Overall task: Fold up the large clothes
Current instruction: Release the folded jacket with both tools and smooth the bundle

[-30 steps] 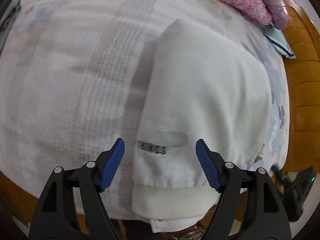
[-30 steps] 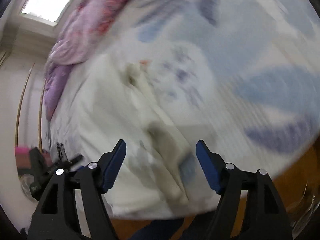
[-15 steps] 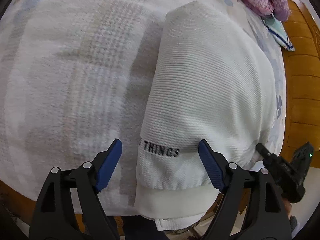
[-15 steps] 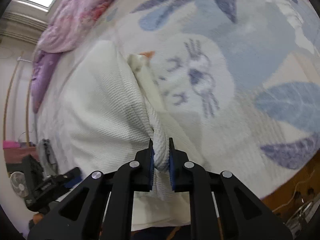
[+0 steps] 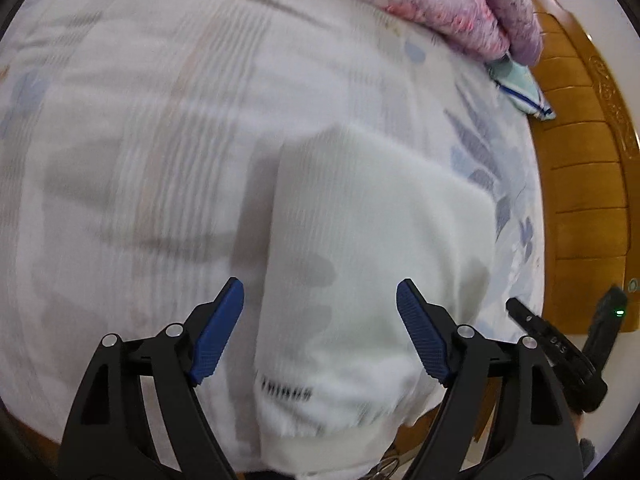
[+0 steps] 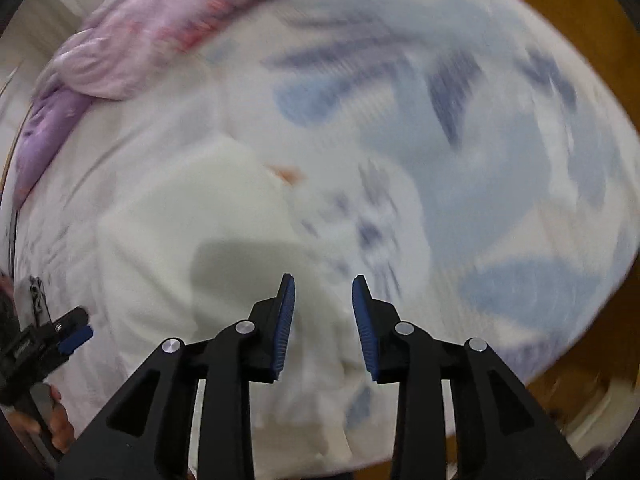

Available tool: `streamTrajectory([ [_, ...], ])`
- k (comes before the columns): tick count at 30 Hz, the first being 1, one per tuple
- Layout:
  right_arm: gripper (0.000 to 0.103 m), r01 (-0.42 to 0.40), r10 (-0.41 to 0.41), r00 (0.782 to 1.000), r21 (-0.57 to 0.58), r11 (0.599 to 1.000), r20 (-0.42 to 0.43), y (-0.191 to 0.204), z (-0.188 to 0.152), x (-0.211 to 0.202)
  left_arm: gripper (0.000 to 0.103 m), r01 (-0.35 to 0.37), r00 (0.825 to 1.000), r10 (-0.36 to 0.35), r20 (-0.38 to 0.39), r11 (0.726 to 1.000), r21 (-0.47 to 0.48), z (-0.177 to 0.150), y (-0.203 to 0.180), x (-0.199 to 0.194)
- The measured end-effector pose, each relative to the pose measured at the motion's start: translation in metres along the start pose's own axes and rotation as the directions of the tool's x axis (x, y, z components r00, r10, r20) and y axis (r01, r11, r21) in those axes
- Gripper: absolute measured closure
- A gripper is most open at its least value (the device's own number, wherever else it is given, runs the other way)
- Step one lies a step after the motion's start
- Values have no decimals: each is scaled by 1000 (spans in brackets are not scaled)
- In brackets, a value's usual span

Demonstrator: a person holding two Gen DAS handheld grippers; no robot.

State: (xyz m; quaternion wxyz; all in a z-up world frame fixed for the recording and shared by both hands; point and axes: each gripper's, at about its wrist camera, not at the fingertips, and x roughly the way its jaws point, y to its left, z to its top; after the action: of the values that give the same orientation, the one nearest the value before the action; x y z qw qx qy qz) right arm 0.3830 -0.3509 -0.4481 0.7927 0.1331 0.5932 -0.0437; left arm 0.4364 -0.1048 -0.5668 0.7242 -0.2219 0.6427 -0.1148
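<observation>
While both grippers hang spread, the white knit top (image 5: 372,240) lies folded on the bed (image 5: 140,140).
Left gripper (image 5: 320,332) and right gripper (image 6: 323,328) hold nothing; little folding seems left.

A bed (image 5: 140,140) spread with a white cover printed in blue leaf shapes carries a folded white garment (image 5: 372,240) near its front edge. A pink and purple quilt (image 5: 448,0) lies bunched along the far side, a small pale cloth item (image 5: 520,88) beside it.
</observation>
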Motion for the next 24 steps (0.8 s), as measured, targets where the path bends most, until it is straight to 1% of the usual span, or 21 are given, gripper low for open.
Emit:
streamTrajectory([
  [1, 87, -33, 34, 999, -45, 998, 10, 16, 8, 3, 26, 5, 1000, -5, -2, 1000, 16, 4, -4, 2],
  [2, 92, -66, 67, 998, -81, 995, 1, 32, 17, 11, 26, 4, 1000, -4, 1, 999, 35, 7, -10, 5],
  [3, 94, -90, 89, 996, -97, 991, -12, 39, 21, 17, 26, -3, 1000, 3, 5, 998, 65, 12, -19, 9],
  [4, 95, -130, 127, 991, -117, 985, -30, 51, 27, 28, 26, -8, 1000, 8, 0, 996, 89, 17, -26, 14],
  [5, 96, -144, 136, 989, -137, 980, -63, 60, 31, 42, 26, -11, 1000, 12, -8, 994, 106, 18, -28, 18],
  [7, 98, -133, 116, 987, -162, 978, -113, 69, 37, 67, 26, -32, 997, 43, -67, 988, 148, 20, -35, 38],
  [8, 101, -116, 93, 987, -174, 978, -133, 72, 39, 78, 26, -44, 993, 61, -100, 985, 167, 20, -38, 47],
  [9, 103, -90, 62, 987, -189, 978, -148, 70, 39, 93, 26, -73, 989, 98, -106, 973, 218, 19, -46, 55],
  [10, 103, -76, 48, 988, -192, 978, -145, 66, 40, 102, 26, -94, 986, 127, -105, 958, 272, 19, -54, 61],
  [12, 103, -59, 36, 991, -175, 983, -131, 56, 43, 108, 26, -102, 981, 148, -125, 943, 316, 17, -59, 71],
  [13, 103, -43, 23, 992, -164, 986, -123, 52, 46, 108, 26, -111, 979, 159, -129, 941, 320, 17, -60, 76],
  [15, 103, -49, 32, 991, -133, 990, -132, 47, 49, 112, 25, -111, 976, 162, -143, 943, 314, 19, -59, 84],
  [17, 103, -46, 30, 990, -114, 992, -140, 44, 53, 119, 25, -100, 978, 148, -145, 950, 296, 22, -58, 88],
  [20, 103, -25, 5, 990, -136, 990, -142, 52, 54, 120, 25, -72, 985, 112, -133, 959, 274, 23, -52, 83],
  [21, 103, -31, 12, 989, -127, 991, -145, 50, 55, 117, 25, -52, 989, 84, -121, 969, 243, 24, -47, 78],
  [23, 103, -46, 30, 988, -105, 993, -151, 47, 56, 108, 25, -66, 991, 87, -105, 980, 190, 24, -35, 68],
  [24, 103, -40, 25, 988, -99, 994, -154, 46, 53, 97, 25, -77, 991, 91, -97, 987, 144, 23, -27, 65],
])
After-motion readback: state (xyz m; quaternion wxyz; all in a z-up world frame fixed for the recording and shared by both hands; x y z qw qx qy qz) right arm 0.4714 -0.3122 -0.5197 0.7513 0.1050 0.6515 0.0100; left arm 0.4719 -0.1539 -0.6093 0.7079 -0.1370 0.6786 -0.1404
